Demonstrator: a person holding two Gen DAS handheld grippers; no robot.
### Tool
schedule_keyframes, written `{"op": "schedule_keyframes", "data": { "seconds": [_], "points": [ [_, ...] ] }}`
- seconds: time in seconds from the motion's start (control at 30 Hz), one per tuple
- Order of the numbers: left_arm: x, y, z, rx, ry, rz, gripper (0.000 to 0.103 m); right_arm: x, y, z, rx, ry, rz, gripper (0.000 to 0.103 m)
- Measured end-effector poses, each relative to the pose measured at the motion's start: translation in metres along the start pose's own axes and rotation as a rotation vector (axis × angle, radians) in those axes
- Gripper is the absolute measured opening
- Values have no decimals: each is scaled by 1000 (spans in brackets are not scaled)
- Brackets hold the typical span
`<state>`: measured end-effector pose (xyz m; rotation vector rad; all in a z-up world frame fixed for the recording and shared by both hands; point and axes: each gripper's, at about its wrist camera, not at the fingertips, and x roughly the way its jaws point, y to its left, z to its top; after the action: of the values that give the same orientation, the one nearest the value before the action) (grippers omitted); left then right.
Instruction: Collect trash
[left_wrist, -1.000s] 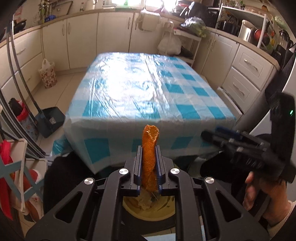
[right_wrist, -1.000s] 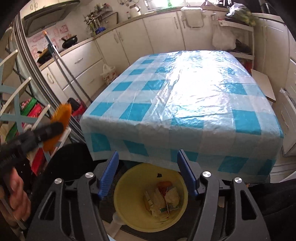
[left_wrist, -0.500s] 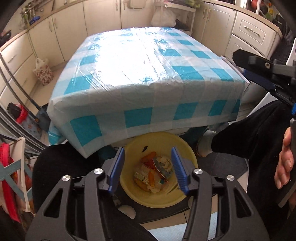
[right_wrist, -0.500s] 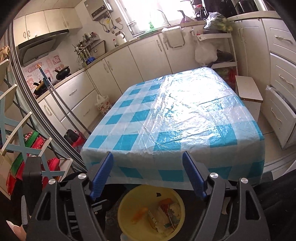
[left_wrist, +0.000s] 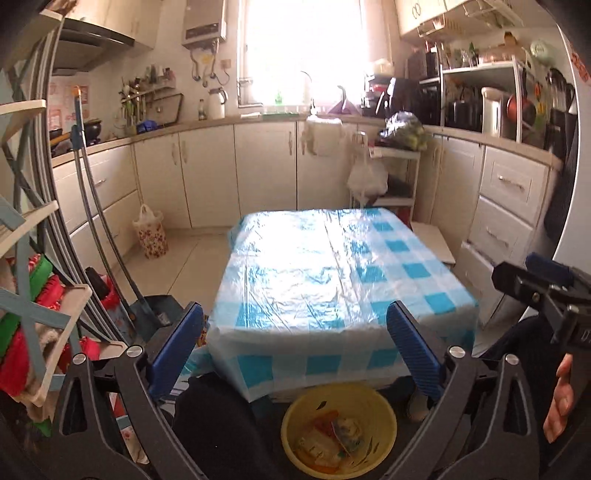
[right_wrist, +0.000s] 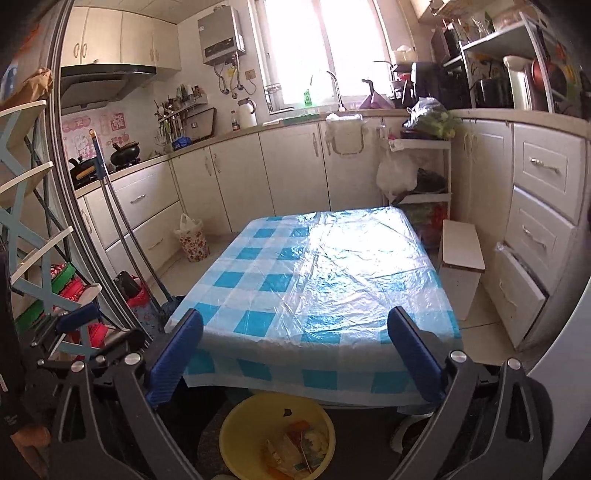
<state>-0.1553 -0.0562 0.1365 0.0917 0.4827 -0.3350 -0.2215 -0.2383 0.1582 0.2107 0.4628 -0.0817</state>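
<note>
Both the left gripper (left_wrist: 295, 347) and right gripper (right_wrist: 295, 350) are spread wide, holding nothing. The trash (left_wrist: 334, 437) lies in a yellow basin (left_wrist: 384, 410) below the checkered tabletop (right_wrist: 321, 280), in a kitchen.

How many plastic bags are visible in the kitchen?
3: a floral bag on the floor by the cabinets, a white bag hanging on the shelf, a vegetable bag atop it. Others may be hidden.

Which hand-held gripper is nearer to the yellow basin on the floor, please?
Neither is clearly nearer. The left hand-held gripper and the right hand-held gripper are both open and raised above the yellow basin, facing the table.
</note>
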Motion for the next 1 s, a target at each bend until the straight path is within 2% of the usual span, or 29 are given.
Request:
{"op": "schedule_keyframes", "data": {
  "seconds": [0.17,0.3,0.57,1.0],
  "points": [
    [-43,0,14,14,-83,81,96,-39,23,5,5,-56,-5,96],
    [-68,6,17,-41,-113,88,96,-62,33,-7,40,-117,-8,96],
    [-85,3,18,-56,-126,87,96,-81,42,-13,13,-192,-54,96],
    [-95,-4,12,-42,-106,85,96,-93,51,-18,-17,-206,-60,96]
  ]
}}
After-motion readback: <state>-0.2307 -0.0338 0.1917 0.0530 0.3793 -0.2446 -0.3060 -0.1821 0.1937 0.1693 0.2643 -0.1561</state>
